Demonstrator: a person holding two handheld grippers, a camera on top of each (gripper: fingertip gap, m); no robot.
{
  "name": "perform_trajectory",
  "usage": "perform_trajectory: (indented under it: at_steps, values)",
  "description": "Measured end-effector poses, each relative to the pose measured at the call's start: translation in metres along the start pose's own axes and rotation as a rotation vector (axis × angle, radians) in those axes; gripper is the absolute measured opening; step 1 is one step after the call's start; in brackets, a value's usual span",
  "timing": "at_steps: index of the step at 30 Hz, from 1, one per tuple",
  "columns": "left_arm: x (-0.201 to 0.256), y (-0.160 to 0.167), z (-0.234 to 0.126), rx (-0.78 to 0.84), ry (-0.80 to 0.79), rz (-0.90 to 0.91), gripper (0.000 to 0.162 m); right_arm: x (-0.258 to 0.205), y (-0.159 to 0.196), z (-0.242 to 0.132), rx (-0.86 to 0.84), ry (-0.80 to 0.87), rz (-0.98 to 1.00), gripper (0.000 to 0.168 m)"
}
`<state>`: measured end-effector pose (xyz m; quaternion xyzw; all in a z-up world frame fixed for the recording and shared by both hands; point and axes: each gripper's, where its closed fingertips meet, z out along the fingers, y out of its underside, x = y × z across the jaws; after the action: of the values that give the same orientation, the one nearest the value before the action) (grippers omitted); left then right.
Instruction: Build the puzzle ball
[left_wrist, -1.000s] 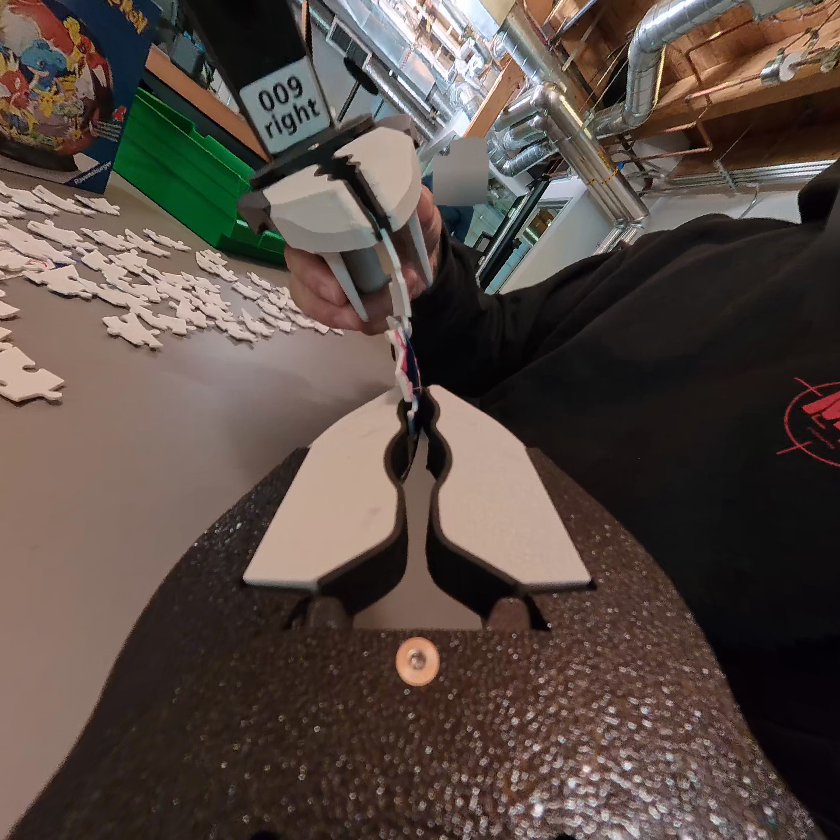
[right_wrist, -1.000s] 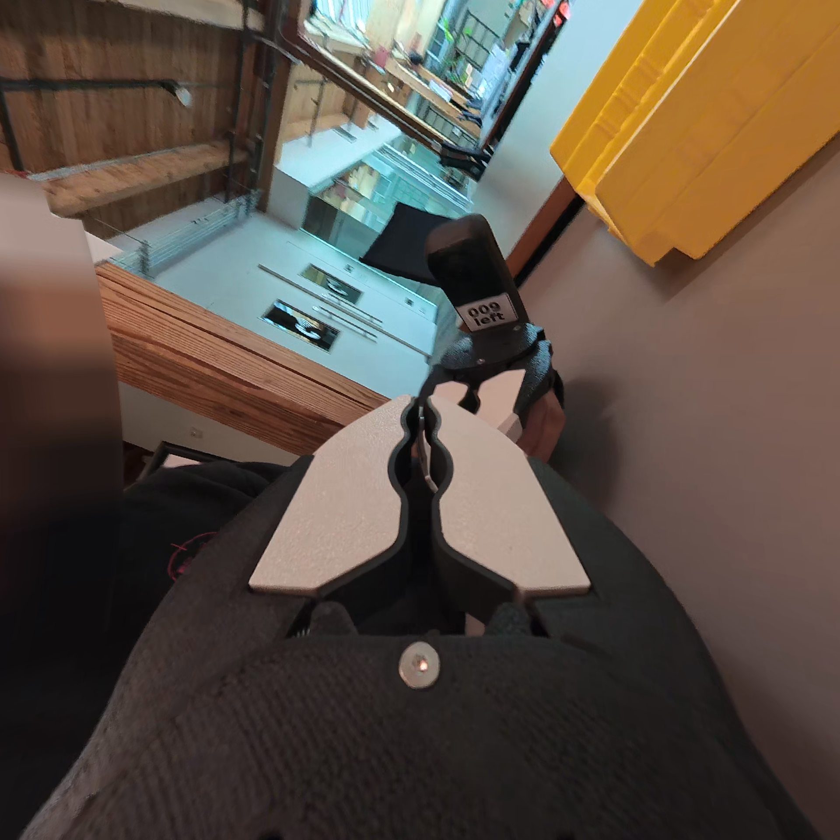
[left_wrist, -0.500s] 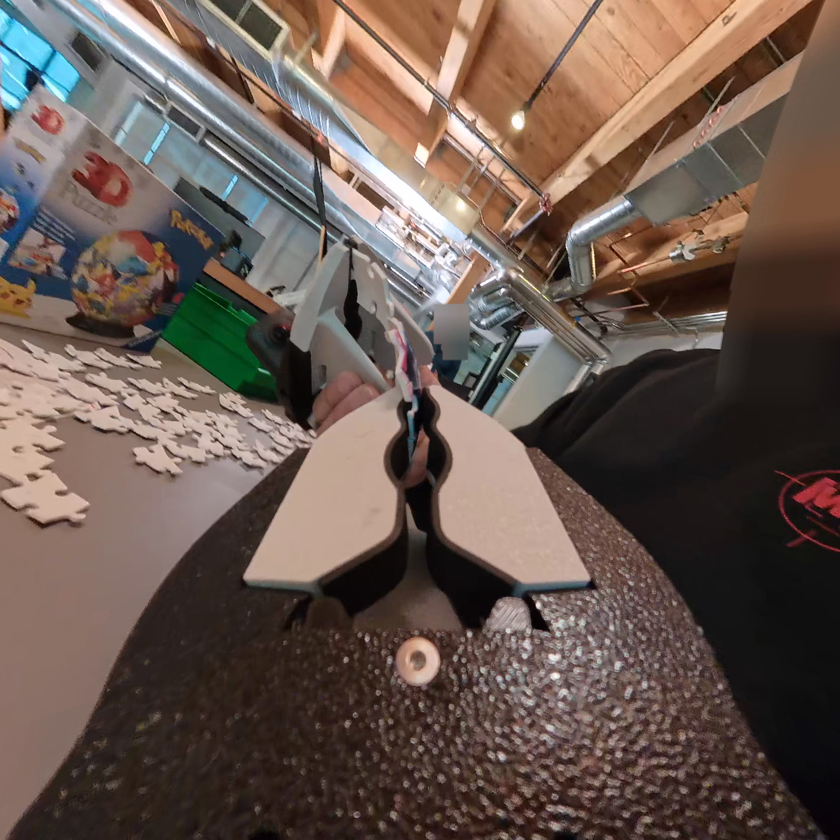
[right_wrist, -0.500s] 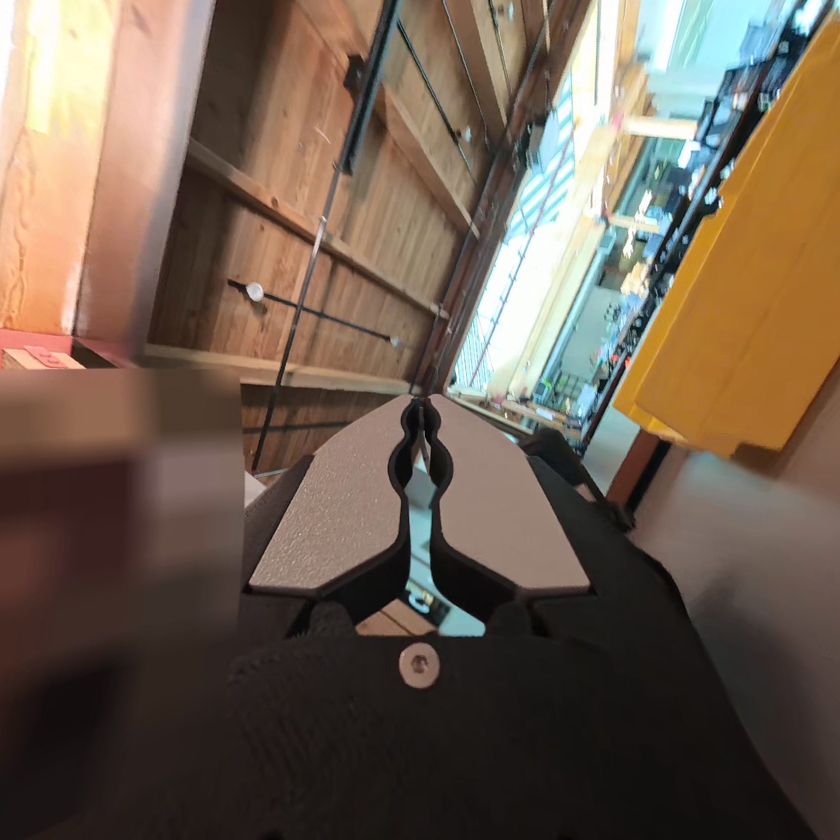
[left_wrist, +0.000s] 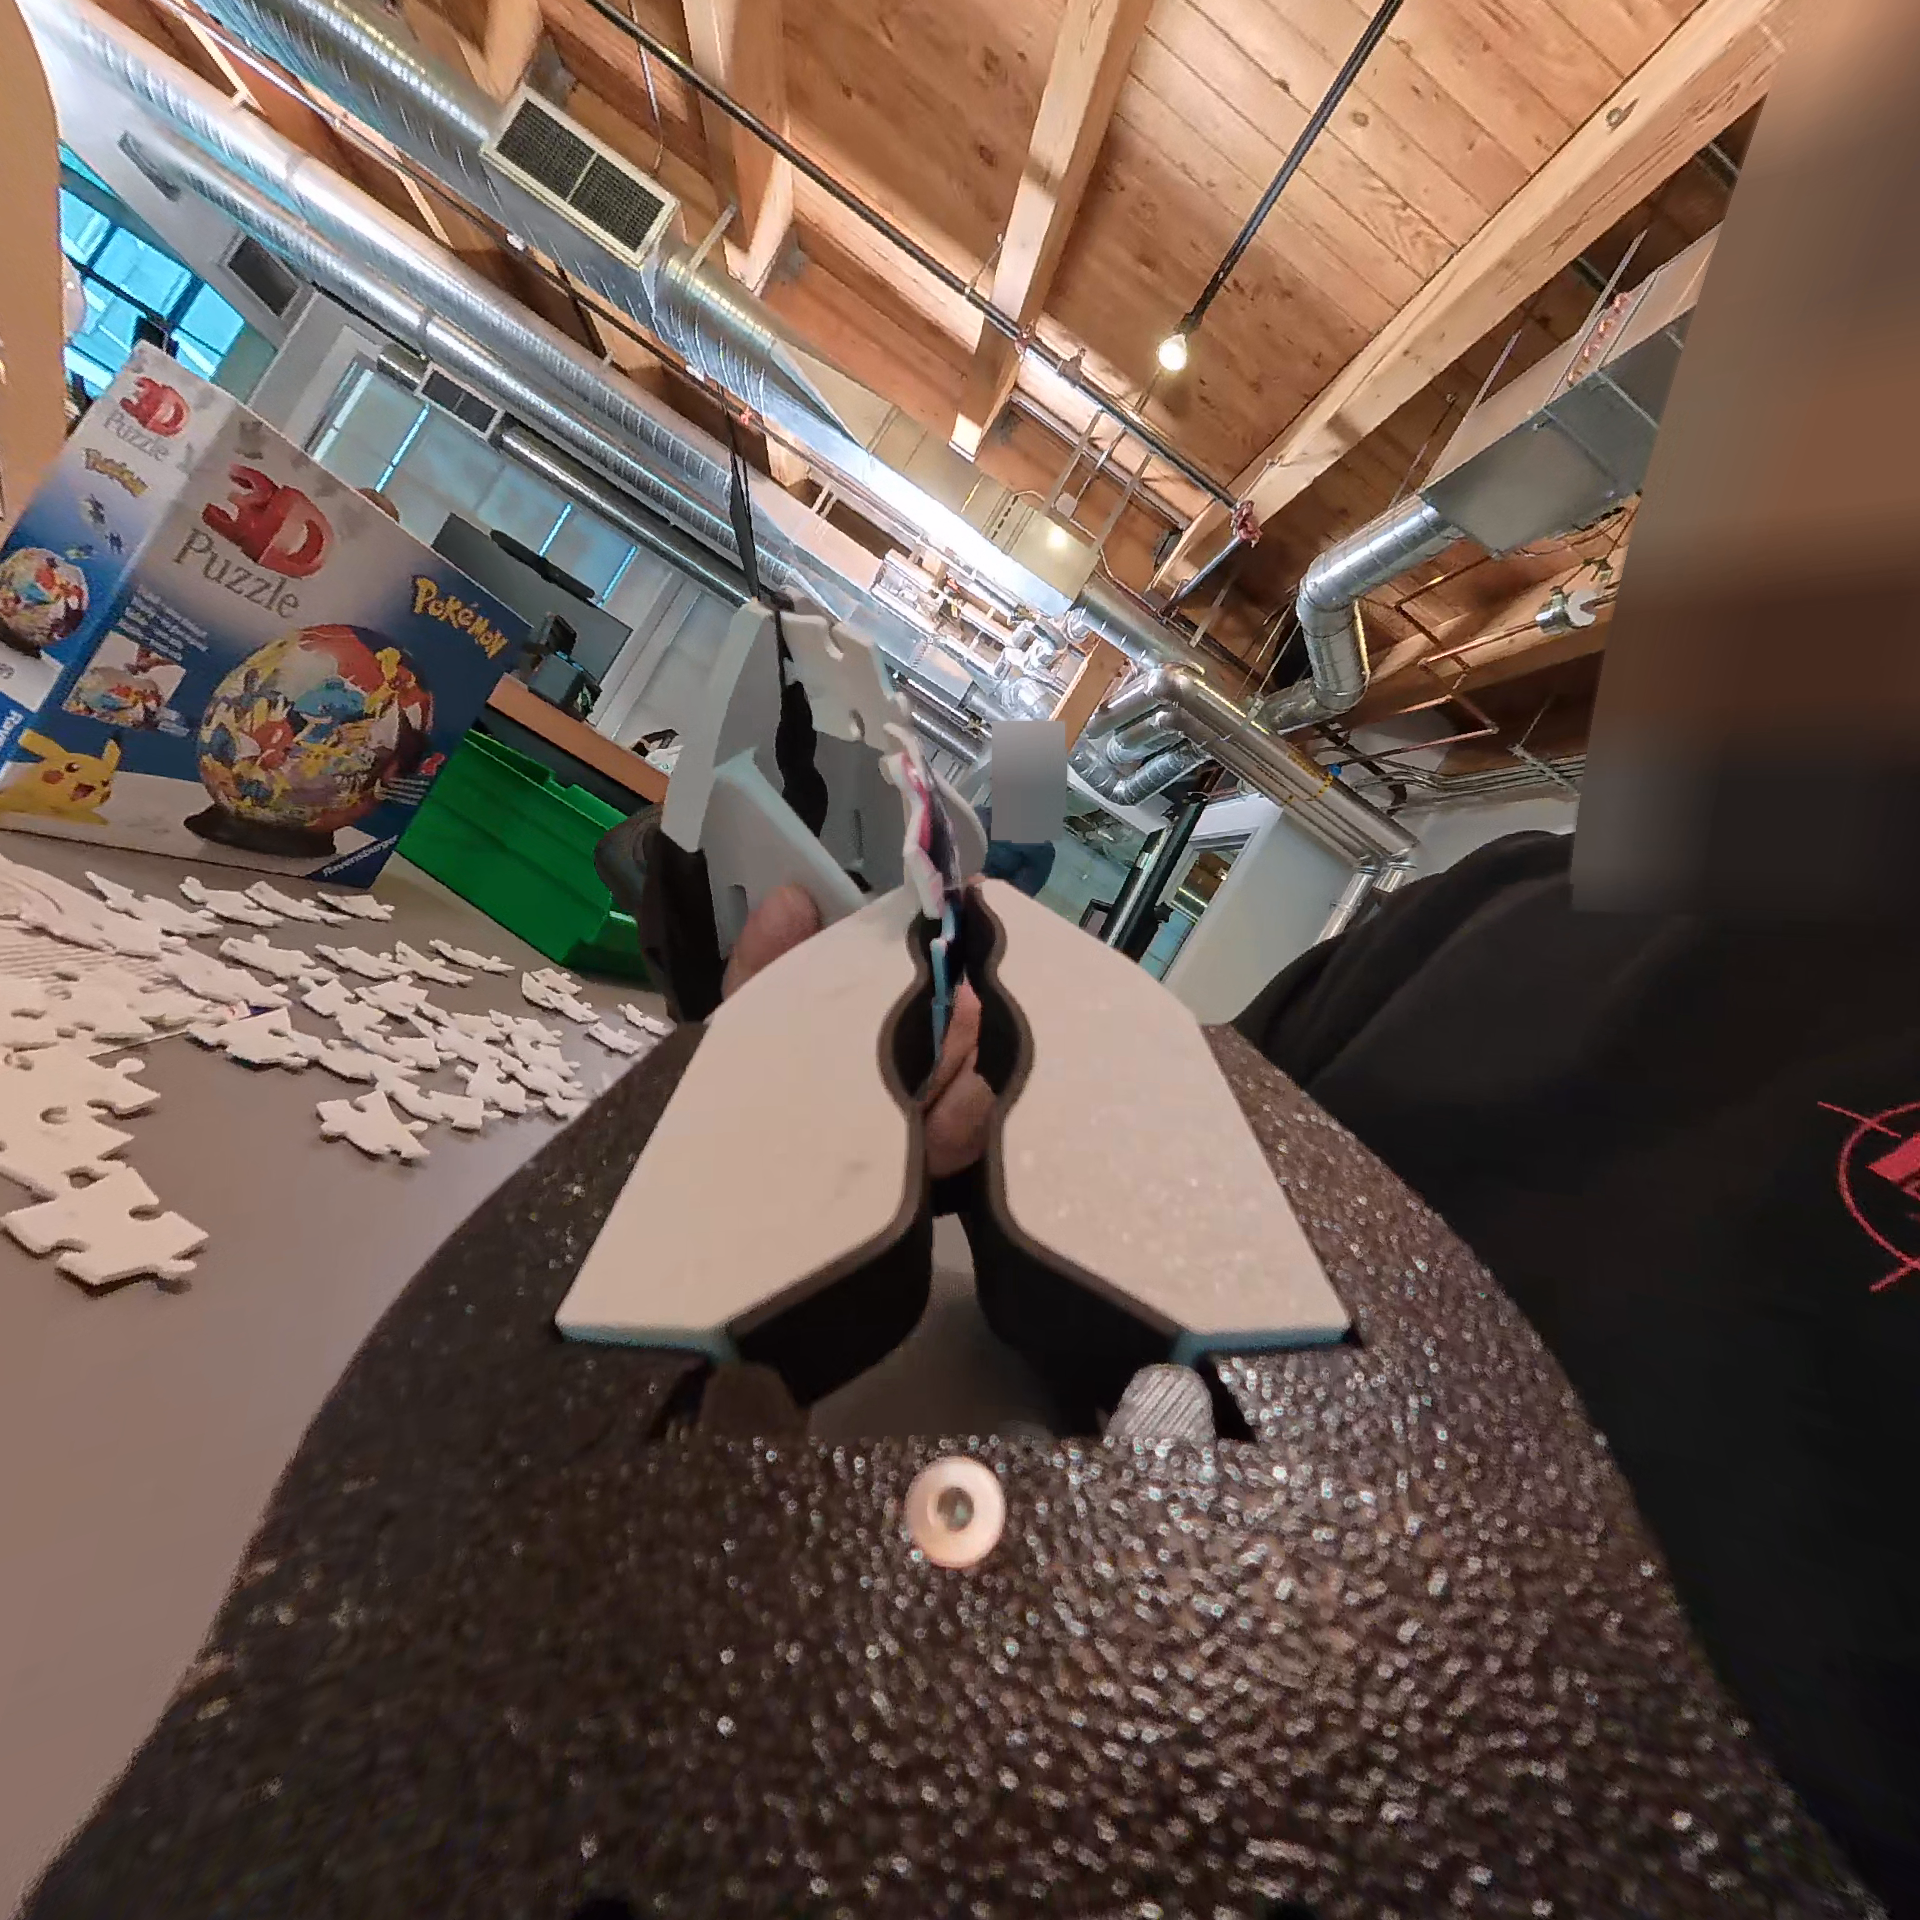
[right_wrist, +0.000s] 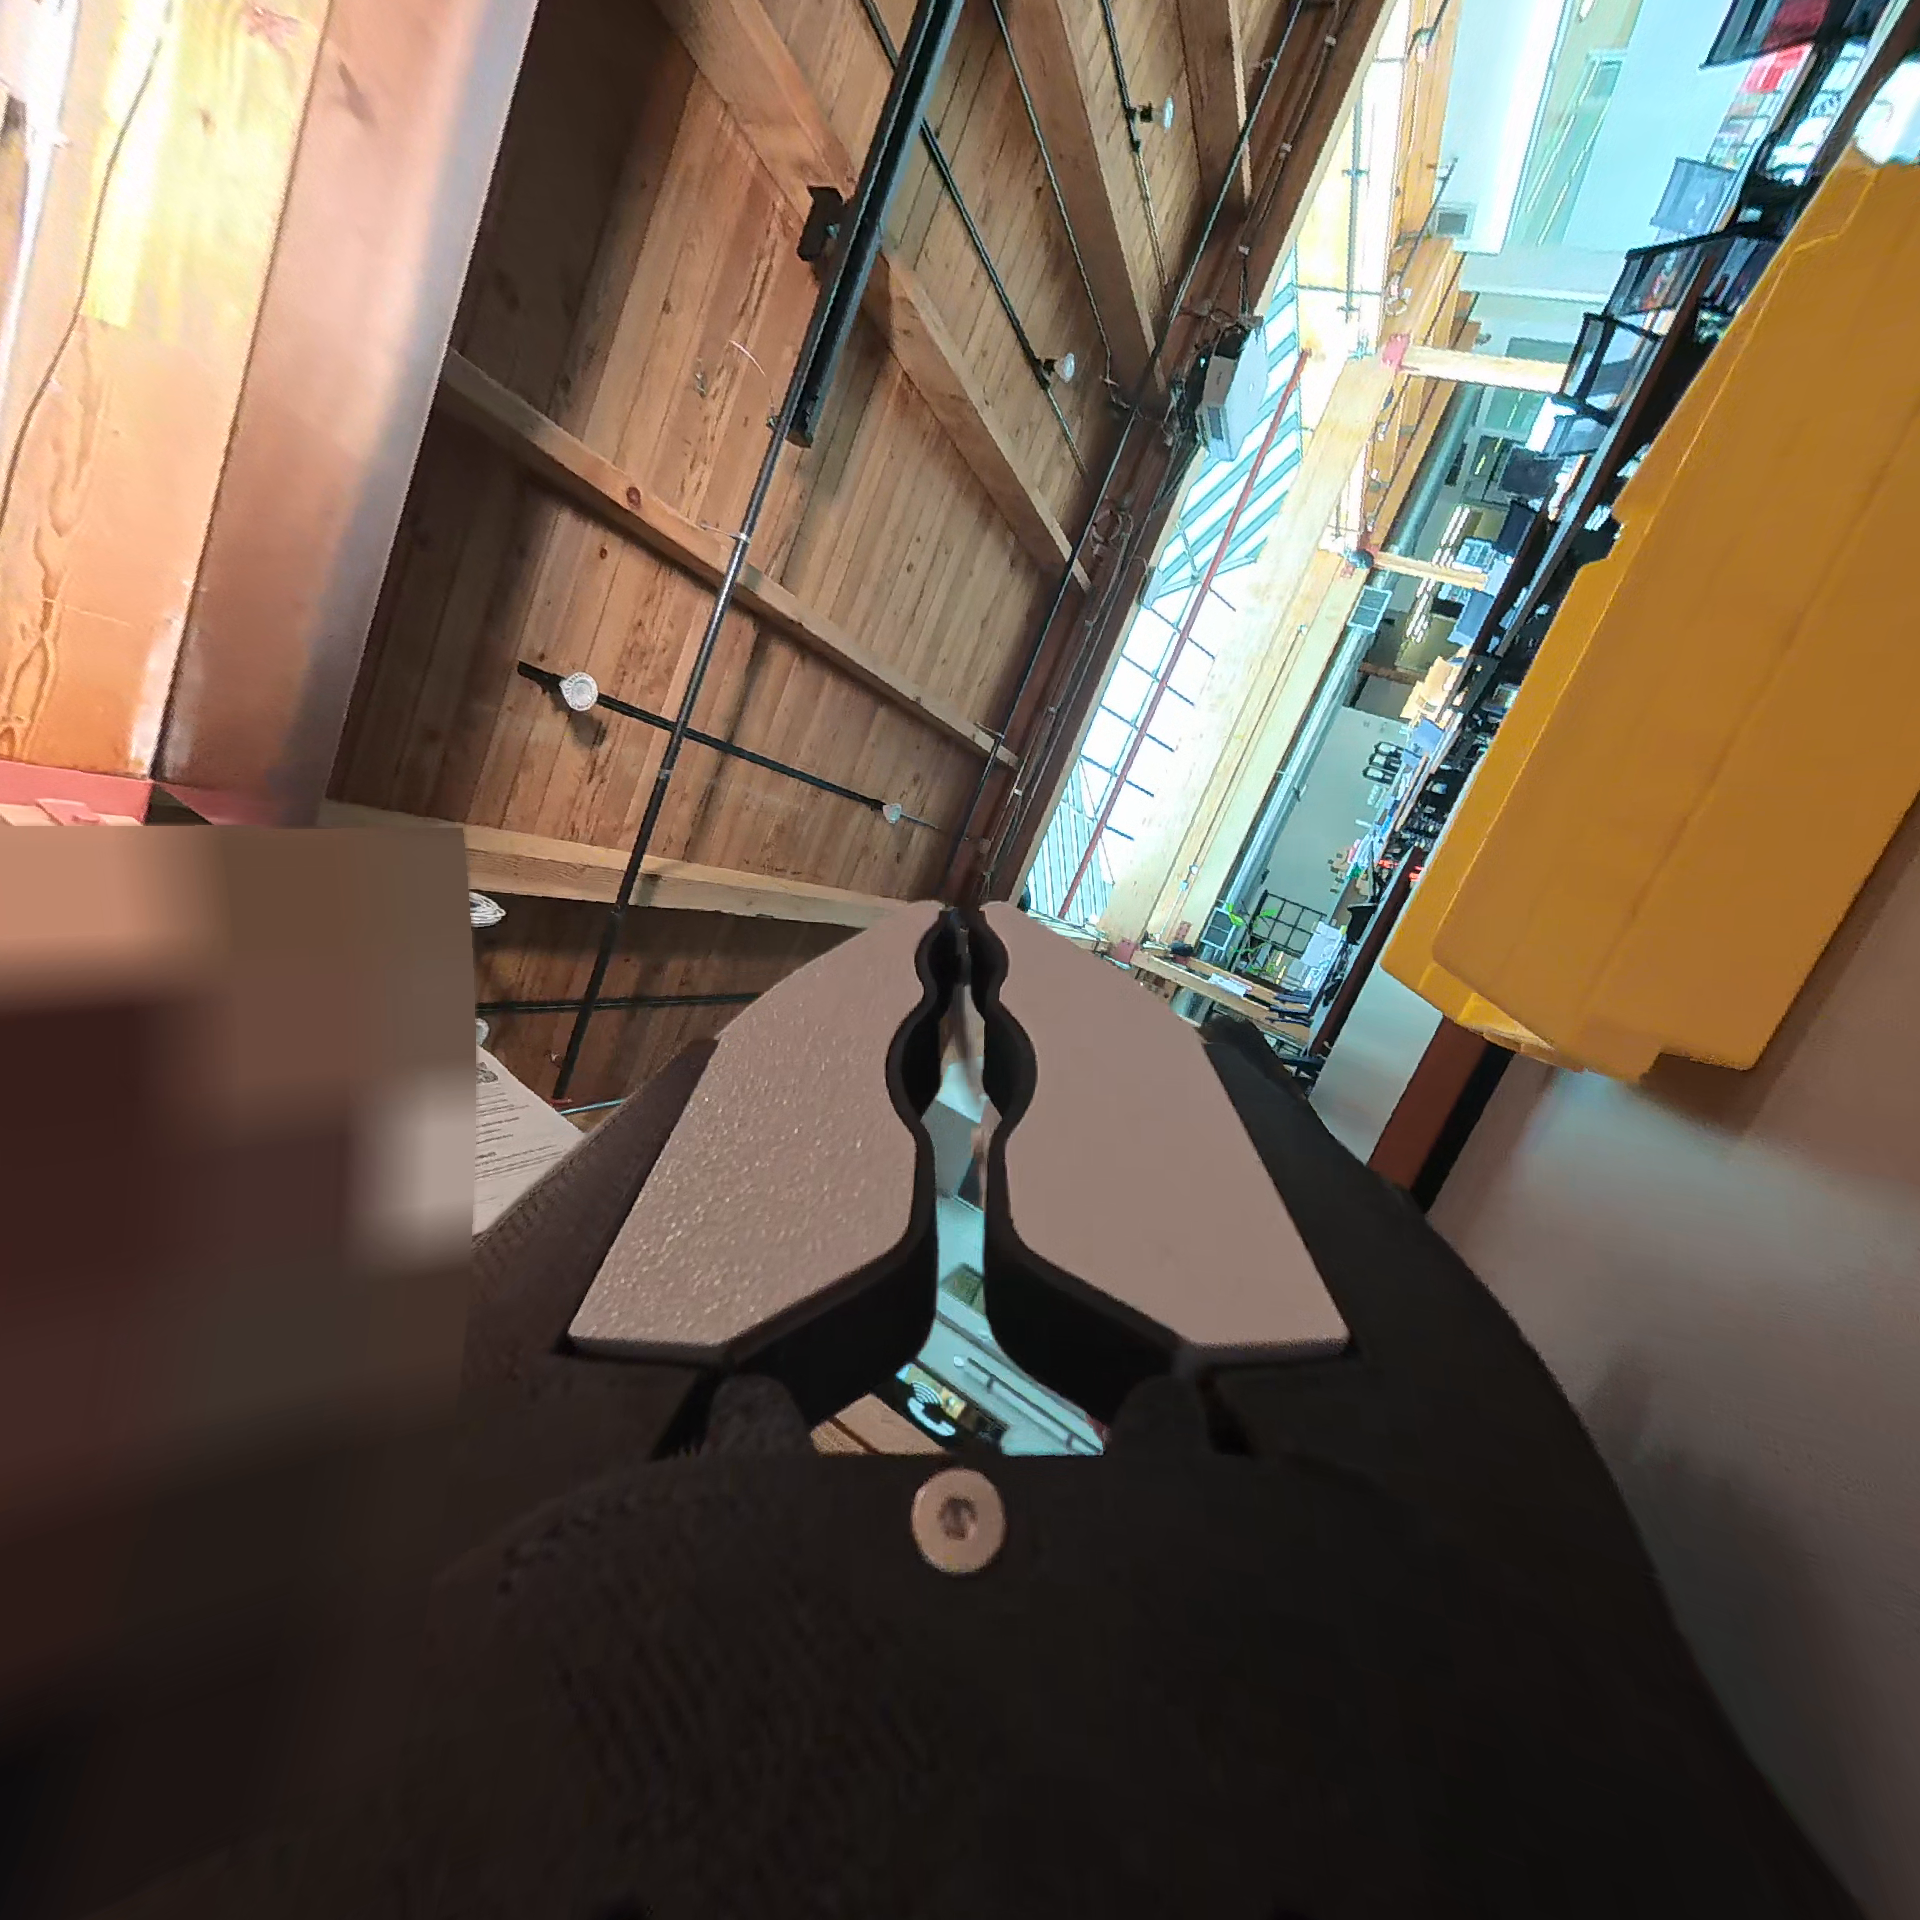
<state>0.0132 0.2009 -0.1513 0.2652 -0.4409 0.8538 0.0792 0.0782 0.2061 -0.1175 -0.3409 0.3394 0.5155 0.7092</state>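
Note:
In the left wrist view my left gripper is shut on a thin puzzle piece, seen edge-on with a pink and blue printed side. White pieces rise from it, and the right gripper holds them close above and to the left. Both are raised off the table. In the right wrist view my right gripper is shut on a thin piece, seen edge-on between the jaws. How the pieces join is hidden.
Many loose white puzzle pieces lie on the grey table at left. The puzzle box and a green bin stand behind them. A yellow bin is at right. The person's black sleeve is close by. Tip to tip, the grippers are about 7 centimetres apart.
Both grippers have tilted upward, and the views now show the ceiling. The right gripper has turned and come closer to the left one, with the pieces still held between them.

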Motion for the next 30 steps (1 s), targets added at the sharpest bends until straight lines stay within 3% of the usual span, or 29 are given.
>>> perform_trajectory:
  at_steps: [4, 8, 15, 23, 27, 30]
  values:
    - [-0.002, 0.004, -0.004, -0.036, -0.009, -0.019, 0.001, 0.011, -0.011, -0.012, -0.012, 0.093, -0.063, 0.002]
    - [-0.004, 0.001, -0.015, -0.055, -0.036, -0.032, 0.001, 0.055, 0.01, -0.043, -0.257, 0.371, -0.194, 0.002]
    - [-0.018, -0.003, -0.039, -0.091, -0.151, -0.039, 0.001, 0.111, 0.033, -0.102, -0.545, 0.692, -0.334, 0.002]
    - [-0.02, 0.002, -0.042, -0.139, -0.178, -0.027, 0.001, 0.119, 0.022, -0.13, -0.633, 0.797, -0.406, 0.004]
    - [-0.019, 0.007, -0.039, -0.162, -0.164, -0.035, 0.001, 0.108, 0.024, -0.138, -0.691, 0.763, -0.398, 0.024]
    - [-0.018, 0.007, -0.038, -0.161, -0.152, -0.039, 0.001, 0.099, 0.025, -0.152, -0.845, 0.777, -0.477, 0.048]
